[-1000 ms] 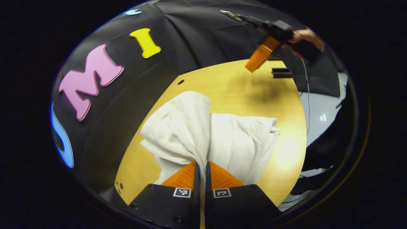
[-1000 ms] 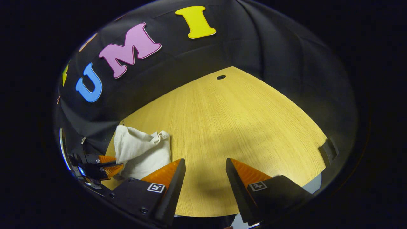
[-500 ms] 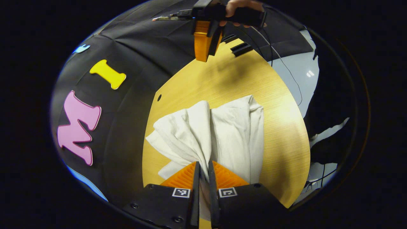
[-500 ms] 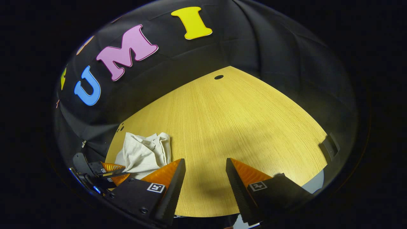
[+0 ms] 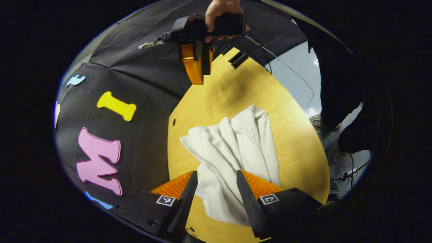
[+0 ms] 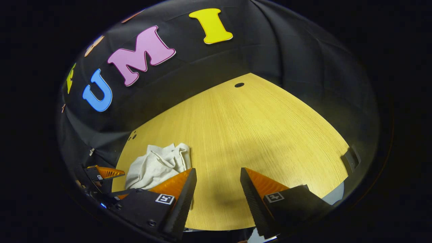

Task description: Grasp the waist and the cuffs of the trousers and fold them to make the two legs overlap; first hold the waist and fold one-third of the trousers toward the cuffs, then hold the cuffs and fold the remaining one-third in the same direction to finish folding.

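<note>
Left gripper view: left gripper (image 5: 214, 179) is spread, 2 fingers apart with the trousers (image 5: 236, 148) between and under them, not pinched. Trousers lie crumpled, white, on the wooden surface (image 5: 297, 135), running from near to mid-surface. Far off, a hand (image 5: 219, 10) holds the right gripper (image 5: 195, 72) above the surface's far edge; can't tell its spread from here.

Right gripper view: right gripper (image 6: 216, 175) is spread, holding nothing, bare surface (image 6: 253, 128) between its fingers. Trousers (image 6: 158, 165) bunched at near left, just beside the left finger. Left gripper (image 6: 104, 173) at far left edge.

No readable text, label or number anywhere.
</note>
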### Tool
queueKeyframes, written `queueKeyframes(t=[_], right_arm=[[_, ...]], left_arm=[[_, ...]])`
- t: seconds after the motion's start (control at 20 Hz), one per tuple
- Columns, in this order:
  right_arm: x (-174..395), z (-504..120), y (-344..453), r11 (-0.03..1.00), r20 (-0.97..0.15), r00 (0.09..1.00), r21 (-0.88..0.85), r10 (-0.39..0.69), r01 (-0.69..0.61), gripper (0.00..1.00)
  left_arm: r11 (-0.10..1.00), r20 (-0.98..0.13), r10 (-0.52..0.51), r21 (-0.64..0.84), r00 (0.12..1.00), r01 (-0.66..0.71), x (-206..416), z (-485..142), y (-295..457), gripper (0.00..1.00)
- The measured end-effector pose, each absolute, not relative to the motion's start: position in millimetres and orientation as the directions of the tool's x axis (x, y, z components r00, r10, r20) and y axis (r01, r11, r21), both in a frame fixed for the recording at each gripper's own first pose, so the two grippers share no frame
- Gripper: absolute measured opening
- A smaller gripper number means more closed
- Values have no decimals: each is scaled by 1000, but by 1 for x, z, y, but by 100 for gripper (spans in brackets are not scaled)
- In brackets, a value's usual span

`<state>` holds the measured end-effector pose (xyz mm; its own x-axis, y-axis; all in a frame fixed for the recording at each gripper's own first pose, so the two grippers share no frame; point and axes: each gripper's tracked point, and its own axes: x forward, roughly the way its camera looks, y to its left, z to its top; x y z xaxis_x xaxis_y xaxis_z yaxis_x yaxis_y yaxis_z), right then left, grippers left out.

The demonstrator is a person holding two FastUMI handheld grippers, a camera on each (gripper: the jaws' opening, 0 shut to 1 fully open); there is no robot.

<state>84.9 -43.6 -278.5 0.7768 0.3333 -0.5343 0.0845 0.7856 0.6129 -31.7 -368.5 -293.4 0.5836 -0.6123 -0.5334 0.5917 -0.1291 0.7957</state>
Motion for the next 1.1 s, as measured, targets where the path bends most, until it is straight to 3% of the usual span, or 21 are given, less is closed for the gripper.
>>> queueKeyframes(t=[0.15, 0.3, 0.45, 0.55, 0.75, 0.95, 1.1], right_arm=[[84, -256, -34, 775, -492, 798, 630, 348, 51, 83], [86, -222, -20, 765, -418, 830, 643, 369, -16, 84], [84, -189, -5, 776, -350, 854, 624, 386, -95, 88], [84, -170, 8, 792, -327, 856, 593, 400, -143, 91], [90, -124, 34, 809, -248, 866, 530, 434, -254, 91], [94, -100, 64, 832, -199, 868, 443, 455, -334, 91], [88, -101, 98, 824, -203, 839, 403, 504, -398, 92]], left_arm=[[66, -469, -576, 789, 669, 610, -10, -257, -335, 81], [369, -409, -514, 688, 754, 625, 11, -232, -298, 83], [670, -398, -436, 455, 807, 586, 27, -227, -261, 84], [798, -405, -416, 267, 815, 540, 27, -229, -247, 85], [908, -395, -388, -6, 833, 420, 25, -238, -232, 87], [927, -392, -370, -218, 843, 305, 12, -246, -226, 87], [931, -414, -330, -293, 848, 219, -6, -248, -205, 83]])
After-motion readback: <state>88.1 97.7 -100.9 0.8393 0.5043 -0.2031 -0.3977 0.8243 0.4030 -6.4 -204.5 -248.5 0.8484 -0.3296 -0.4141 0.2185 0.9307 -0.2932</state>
